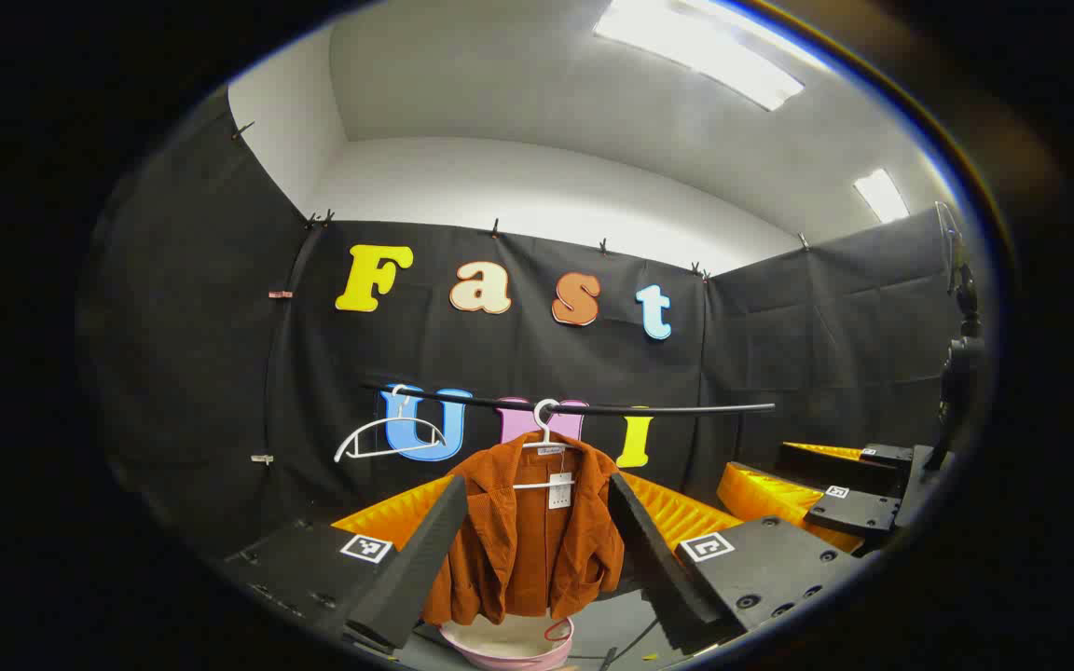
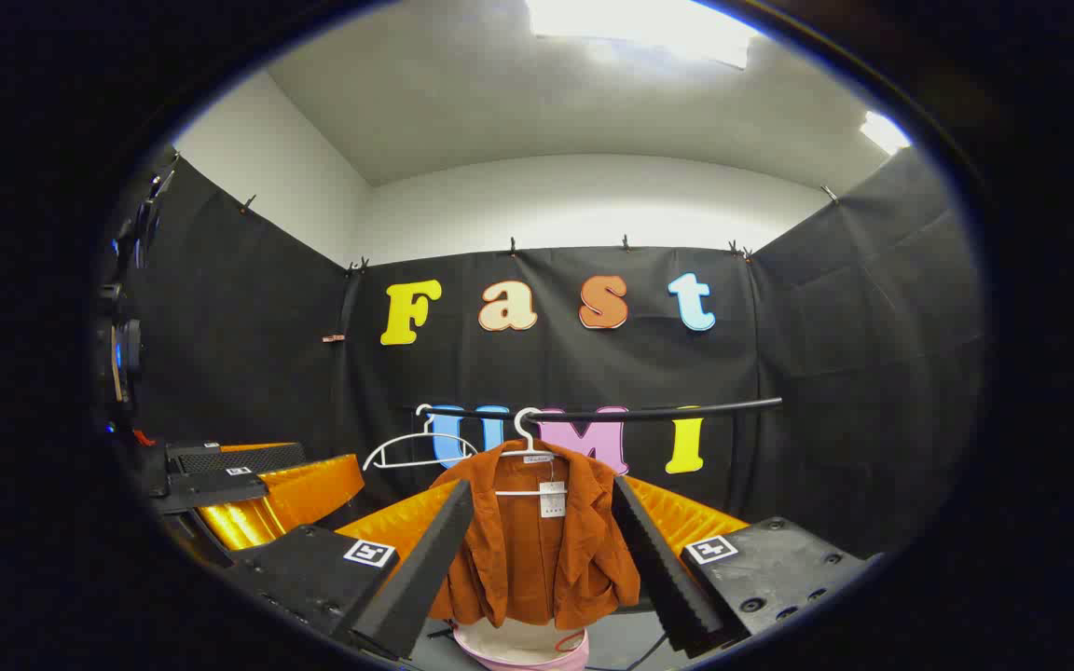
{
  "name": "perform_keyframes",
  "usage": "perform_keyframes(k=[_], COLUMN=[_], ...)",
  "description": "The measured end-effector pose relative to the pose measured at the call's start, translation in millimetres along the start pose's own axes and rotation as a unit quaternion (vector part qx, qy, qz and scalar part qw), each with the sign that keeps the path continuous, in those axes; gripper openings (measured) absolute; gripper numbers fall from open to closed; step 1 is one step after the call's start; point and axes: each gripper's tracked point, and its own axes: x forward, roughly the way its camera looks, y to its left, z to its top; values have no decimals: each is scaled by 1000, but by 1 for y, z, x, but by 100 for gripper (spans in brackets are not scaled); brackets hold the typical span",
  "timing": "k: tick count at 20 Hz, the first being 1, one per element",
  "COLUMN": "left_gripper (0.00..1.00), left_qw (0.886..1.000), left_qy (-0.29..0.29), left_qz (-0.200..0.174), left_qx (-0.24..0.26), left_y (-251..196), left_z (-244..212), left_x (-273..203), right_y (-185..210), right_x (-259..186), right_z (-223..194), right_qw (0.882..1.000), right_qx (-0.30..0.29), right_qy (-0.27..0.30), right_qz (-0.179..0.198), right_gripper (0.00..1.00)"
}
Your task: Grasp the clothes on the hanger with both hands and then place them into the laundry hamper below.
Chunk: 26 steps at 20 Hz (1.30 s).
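Ahead of both spread-wide grippers, left gripper (image 1: 530, 550) and right gripper (image 2: 537, 559): rust jacket (image 1: 530, 536) hanging (apart), hamper (image 1: 509, 643) beneath.

The left gripper (image 1: 532, 559) had ribbed wedge fingers on screwed blocks. Square coded markers sat on both. The right gripper (image 2: 537, 564) looked alike.

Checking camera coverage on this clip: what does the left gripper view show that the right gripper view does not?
Left gripper view: the right hand-held gripper at its right edge. Right gripper view: the left hand-held gripper at its left edge. Both: the brown jacket on a white hanger, the spare hanger, the black rail, the pink hamper below.
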Motion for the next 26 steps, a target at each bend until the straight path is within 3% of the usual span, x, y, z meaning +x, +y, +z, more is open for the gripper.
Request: perform_keyframes(k=[17, 26], left_gripper=[96, 96], left_qw=[1000, 1000], left_qy=[10, 18], left_qz=[0, -10], left_qx=[-1, -5], left_y=[0, 3], left_z=[-7, -4], left_x=[1, -4], right_y=[-9, 5], right_x=[-7, -4], right_z=[-7, -15], right_qw=[1000, 1000], right_qx=[15, 13], right_qy=[10, 17], right_qz=[-7, -9], right_gripper=[97, 97])
